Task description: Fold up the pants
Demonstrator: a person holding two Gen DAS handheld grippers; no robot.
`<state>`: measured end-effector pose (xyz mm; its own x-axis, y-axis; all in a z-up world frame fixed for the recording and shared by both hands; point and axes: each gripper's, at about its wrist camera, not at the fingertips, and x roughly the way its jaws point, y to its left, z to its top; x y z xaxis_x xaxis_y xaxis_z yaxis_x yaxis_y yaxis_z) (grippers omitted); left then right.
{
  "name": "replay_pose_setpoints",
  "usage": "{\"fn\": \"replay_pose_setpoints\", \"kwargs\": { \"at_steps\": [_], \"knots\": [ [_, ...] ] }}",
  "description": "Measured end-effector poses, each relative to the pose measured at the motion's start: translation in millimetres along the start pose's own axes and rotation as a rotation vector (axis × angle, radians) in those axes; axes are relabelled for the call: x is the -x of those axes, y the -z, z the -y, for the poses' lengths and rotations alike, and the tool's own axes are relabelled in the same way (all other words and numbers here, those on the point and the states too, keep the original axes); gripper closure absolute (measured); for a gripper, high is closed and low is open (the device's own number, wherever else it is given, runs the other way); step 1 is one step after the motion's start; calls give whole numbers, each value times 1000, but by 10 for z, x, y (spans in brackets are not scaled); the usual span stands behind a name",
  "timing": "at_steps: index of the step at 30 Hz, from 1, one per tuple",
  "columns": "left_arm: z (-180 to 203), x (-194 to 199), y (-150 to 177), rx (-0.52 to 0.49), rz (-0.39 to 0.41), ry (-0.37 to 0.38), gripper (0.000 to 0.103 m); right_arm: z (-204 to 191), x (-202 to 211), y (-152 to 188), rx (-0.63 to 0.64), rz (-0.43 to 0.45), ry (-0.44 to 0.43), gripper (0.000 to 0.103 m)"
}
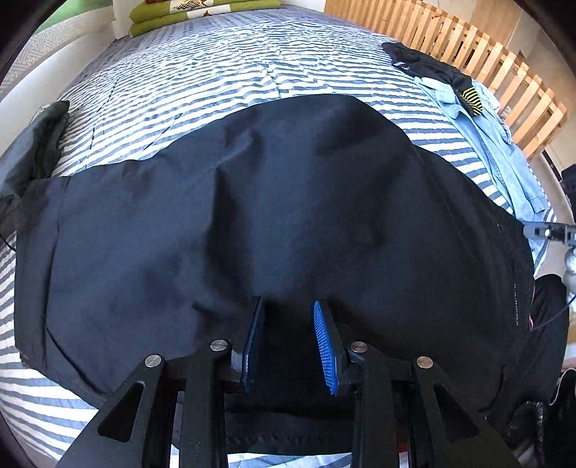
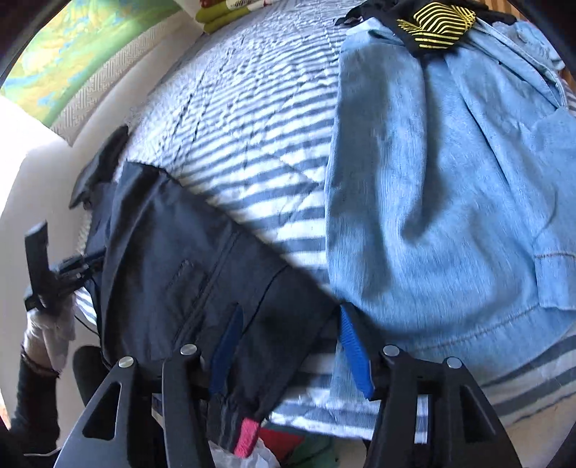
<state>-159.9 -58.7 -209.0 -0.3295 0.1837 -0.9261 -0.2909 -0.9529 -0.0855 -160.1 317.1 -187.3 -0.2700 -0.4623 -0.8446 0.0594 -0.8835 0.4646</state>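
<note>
Between the spread blue pads of the left claw (image 1: 288,324) lies dark fabric of the pants (image 1: 273,216), the jaws released and gripping nothing, poised low over the near edge of the cloth. The right claw (image 2: 288,345) is likewise released, its pads set wide over the waistband end of the pants (image 2: 187,259), where a pocket seam and a pink tag show; whether a pad touches the cloth cannot be told. The pants lie spread across the bed, wrinkled at the middle, one end toward the left side and the waist toward the right. By the look of it, the step in hand is taking hold of the near edge before a fold; the next move calls for both claws to close on the fabric together and lift evenly. Just beside the waist lies a light blue shirt (image 2: 450,180) with a black and yellow garment (image 2: 435,25) on it. The striped bedspread (image 1: 223,72) covers the bed, green cushions (image 1: 201,10) sit at its far end, and a wooden slatted rail (image 1: 478,61) runs along the right.
</note>
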Motion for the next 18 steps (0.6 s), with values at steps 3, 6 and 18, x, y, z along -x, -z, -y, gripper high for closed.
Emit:
{"fn": "replay_pose_setpoints", "kwargs": {
  "at_steps": [3,6,18],
  "knots": [
    [6,9,2,-16,-4,-8,72,-68,143,-55,44,54,-1,52],
    [11,-17,-3,-22,-13,-11,72,-186,176,-108,144,48,-27,52],
    [-34,-133,-1,7,-9,-5,71,-340,-201,15,400,-112,15,54]
  ]
}}
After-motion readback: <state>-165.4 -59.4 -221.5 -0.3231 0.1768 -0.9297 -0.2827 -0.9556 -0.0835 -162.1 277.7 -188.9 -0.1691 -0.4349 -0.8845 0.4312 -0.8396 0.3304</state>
